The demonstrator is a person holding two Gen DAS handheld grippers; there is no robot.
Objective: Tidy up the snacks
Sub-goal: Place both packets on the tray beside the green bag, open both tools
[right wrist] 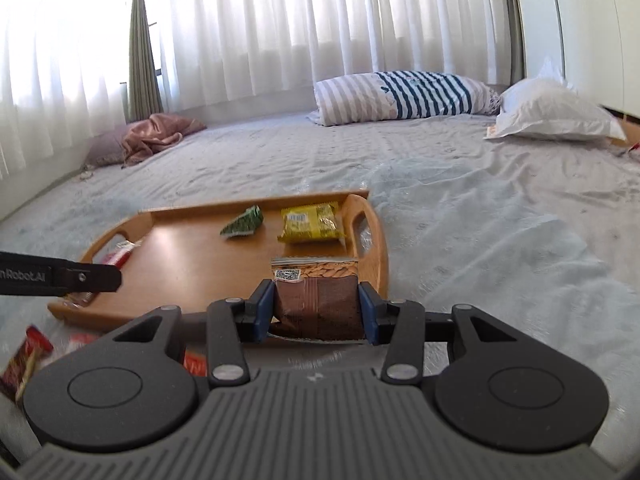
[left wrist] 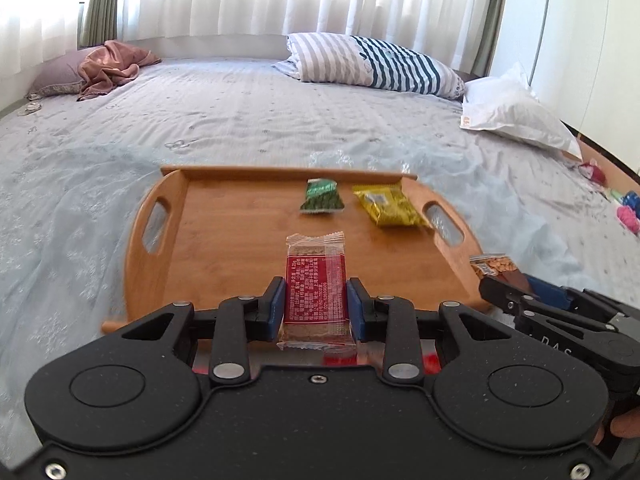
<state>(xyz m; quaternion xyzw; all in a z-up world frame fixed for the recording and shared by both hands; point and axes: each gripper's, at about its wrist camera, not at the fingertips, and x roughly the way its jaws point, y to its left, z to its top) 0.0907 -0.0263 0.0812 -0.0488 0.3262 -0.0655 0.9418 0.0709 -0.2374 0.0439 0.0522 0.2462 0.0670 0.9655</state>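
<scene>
The near end of the red and clear snack packet (left wrist: pixel 315 296) hides behind the black body of the left tool (left wrist: pixel 315 300). The small writing on it is too tiny to read. The brown almond snack bag (right wrist: pixel 316 300) hides part of the wooden tray (right wrist: pixel 180 256). Red packets on the bed (right wrist: pixel 28 356) are blurry and cut off by the left edge. Small pink and blue things (left wrist: pixel 628 208) at the far right are too blurry to tell.
</scene>
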